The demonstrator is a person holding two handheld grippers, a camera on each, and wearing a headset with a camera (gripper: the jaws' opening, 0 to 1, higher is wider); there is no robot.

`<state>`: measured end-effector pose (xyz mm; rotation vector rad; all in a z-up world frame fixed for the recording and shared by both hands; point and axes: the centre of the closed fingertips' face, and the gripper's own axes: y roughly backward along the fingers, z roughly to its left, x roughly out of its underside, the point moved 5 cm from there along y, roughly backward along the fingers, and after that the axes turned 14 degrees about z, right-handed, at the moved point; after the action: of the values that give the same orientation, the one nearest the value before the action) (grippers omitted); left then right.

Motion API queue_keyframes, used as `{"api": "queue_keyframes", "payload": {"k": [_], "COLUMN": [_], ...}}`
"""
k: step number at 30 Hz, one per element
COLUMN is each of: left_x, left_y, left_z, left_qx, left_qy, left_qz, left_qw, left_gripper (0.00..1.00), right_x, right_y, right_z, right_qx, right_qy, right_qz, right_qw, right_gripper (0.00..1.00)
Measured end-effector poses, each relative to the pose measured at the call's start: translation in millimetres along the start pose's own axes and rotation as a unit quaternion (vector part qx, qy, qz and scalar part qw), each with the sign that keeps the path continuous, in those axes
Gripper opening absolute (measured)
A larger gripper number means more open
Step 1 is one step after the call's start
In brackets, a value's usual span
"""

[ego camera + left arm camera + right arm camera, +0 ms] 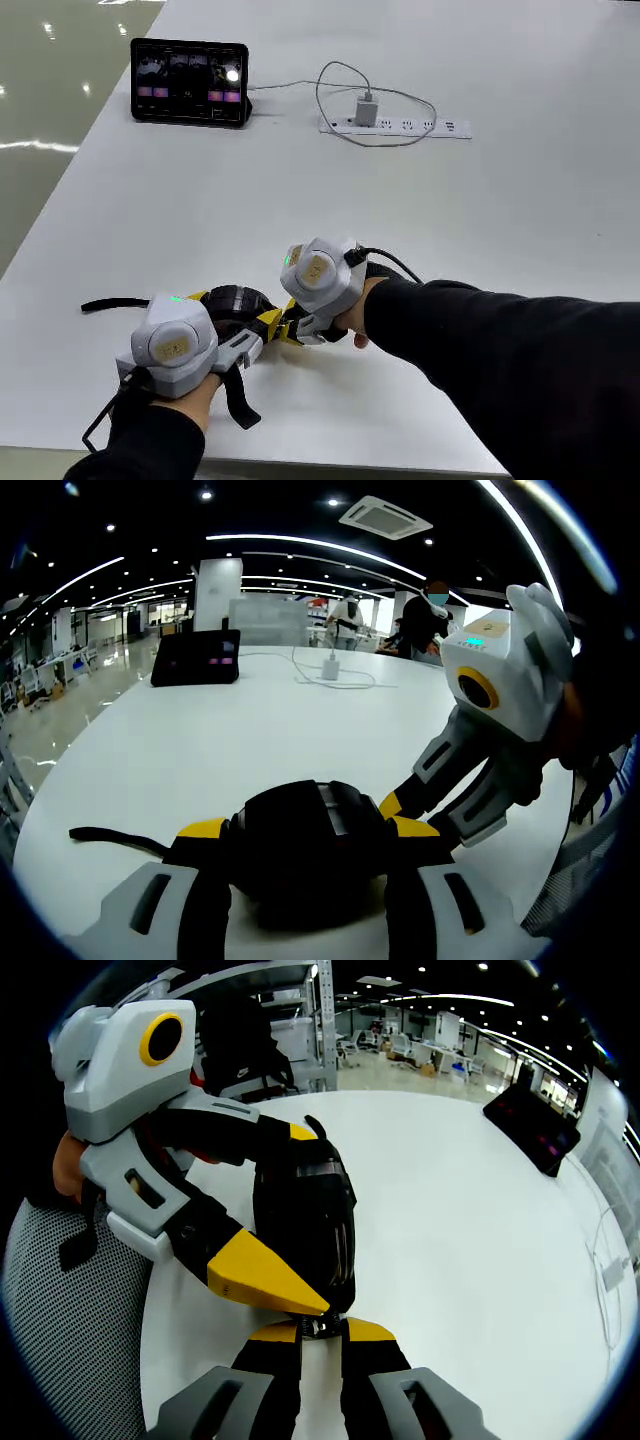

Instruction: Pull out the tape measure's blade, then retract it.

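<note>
Clamping the tape measure (236,303) at lower left on the worktop (300,190), the left tongs (310,830) steadied its case. The right tongs (322,1332) were pinched shut on the blade tip (320,1322), seemingly ready to pull.

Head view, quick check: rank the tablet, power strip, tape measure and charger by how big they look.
1. tablet
2. power strip, longer but much thinner
3. tape measure, partly covered and nearest the camera, so its rank against the strip is unsure
4. charger, clearly smallest
</note>
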<state>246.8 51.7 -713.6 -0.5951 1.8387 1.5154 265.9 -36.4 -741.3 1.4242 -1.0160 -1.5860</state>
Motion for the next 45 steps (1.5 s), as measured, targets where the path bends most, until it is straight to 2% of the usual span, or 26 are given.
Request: {"api": "queue_keyframes", "payload": {"k": [9,18,22,24,30,37,45], "left_x": [-0.3,0.1,-0.4,-0.1,0.0,-0.7,-3.4], "left_y": [-0.1,-0.1,0.3,1.7,4.9,9.0,15.3], "left_z": [-0.4,-0.6,2.1,2.9,4.2,1.5,-0.8], "left_qx": [-0.002,-0.003,0.015,0.023,0.040,0.052,0.073], "left_qy": [-0.006,-0.018,-0.019,-0.009,-0.008,-0.020,-0.049], "left_qz": [-0.001,0.008,0.017,0.022,0.033,0.040,0.044], "left_qw": [1.0000,0.9998,0.9996,0.9994,0.9986,0.9976,0.9952], "left_gripper": [0.58,0.59,0.58,0.58,0.56,0.58,0.66], "right_x": [-0.2,3.3,7.7,9.5,22.4,38.6,49.6], "right_y": [-0.1,3.9,12.3,15.9,27.3,37.0,54.6], "right_z": [1.2,4.2,6.5,8.4,15.3,19.6,21.6], "right_qx": [0.007,0.026,0.029,0.028,0.038,0.045,0.056], "right_qy": [-0.001,0.000,0.001,0.000,-0.009,-0.033,-0.059], "right_qz": [0.002,-0.005,-0.010,-0.013,-0.024,-0.029,-0.047], "right_qw": [1.0000,0.9996,0.9995,0.9995,0.9990,0.9980,0.9956], "right_gripper": [0.12,0.12,0.13,0.11,0.15,0.21,0.25]}}
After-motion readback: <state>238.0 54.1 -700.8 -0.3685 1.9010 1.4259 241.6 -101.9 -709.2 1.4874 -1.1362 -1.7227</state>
